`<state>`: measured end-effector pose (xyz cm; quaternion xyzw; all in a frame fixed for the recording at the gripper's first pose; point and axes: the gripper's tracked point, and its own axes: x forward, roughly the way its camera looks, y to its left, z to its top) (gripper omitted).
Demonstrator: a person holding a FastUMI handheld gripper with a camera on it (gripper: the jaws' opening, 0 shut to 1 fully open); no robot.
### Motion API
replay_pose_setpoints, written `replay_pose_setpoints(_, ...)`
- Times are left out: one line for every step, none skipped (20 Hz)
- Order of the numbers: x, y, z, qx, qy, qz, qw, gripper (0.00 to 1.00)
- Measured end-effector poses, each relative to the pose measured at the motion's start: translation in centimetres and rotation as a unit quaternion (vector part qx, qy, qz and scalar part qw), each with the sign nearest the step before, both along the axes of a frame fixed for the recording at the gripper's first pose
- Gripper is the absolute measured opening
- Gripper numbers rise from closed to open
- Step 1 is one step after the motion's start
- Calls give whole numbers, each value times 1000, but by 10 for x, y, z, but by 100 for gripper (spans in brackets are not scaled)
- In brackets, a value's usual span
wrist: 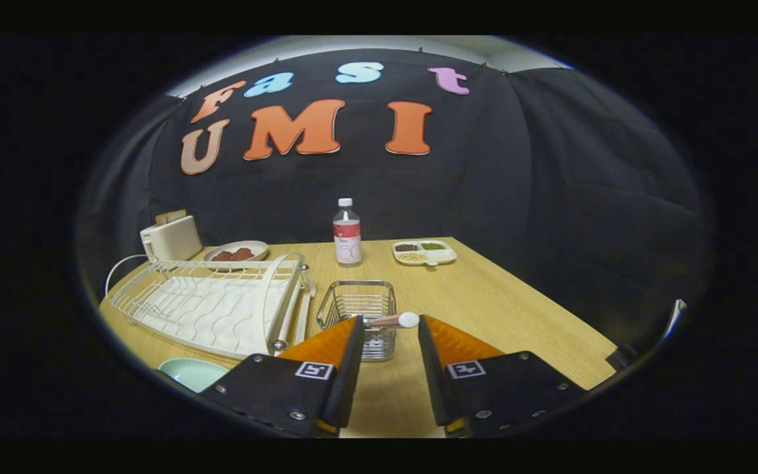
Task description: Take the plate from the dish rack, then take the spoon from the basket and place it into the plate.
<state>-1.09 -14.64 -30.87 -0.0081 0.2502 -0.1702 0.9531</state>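
Spoon (393, 320) in basket (357, 309), between open jaws

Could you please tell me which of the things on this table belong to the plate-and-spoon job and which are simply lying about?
Job: dish rack, now without a plate in it; pale green plate on the table beside the gripper; wire basket; spoon between the open gripper's fingertips.

Lying about: toaster, plate of food, water bottle, divided tray.
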Motion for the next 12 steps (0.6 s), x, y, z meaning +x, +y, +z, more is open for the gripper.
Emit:
replay_pose_setpoints(2, -2, -1, -3, -3, -2, 1000, 42)
replay_pose_setpoints(3, -3, -1, -6, -7, -4, 1000, 36)
replay_pose_setpoints(5, -3, 0, -8, -13, -4, 1000, 31)
replay_pose_setpoints(6, -1, 2, -7, -20, 0, 1000, 26)
replay_pose_setpoints(9, 3, 3, -4, -27, 6, 1000, 24)
replay_pose_setpoints(9, 4, 3, -2, -30, 9, 1000, 23)
replay_pose_setpoints(11, 6, 5, 3, -34, 14, 999, 21)
replay_pose_setpoints(14, 10, 6, 10, -40, 19, 999, 19)
replay_pose_setpoints(17, 12, 9, 19, -46, 21, 999, 17)
replay_pose_setpoints(19, 15, 11, 29, -54, 25, 998, 16)
replay_pose_setpoints(23, 16, 14, 35, -61, 25, 997, 14)
replay_pose_setpoints(25, 14, 14, 41, -66, 20, 997, 12)
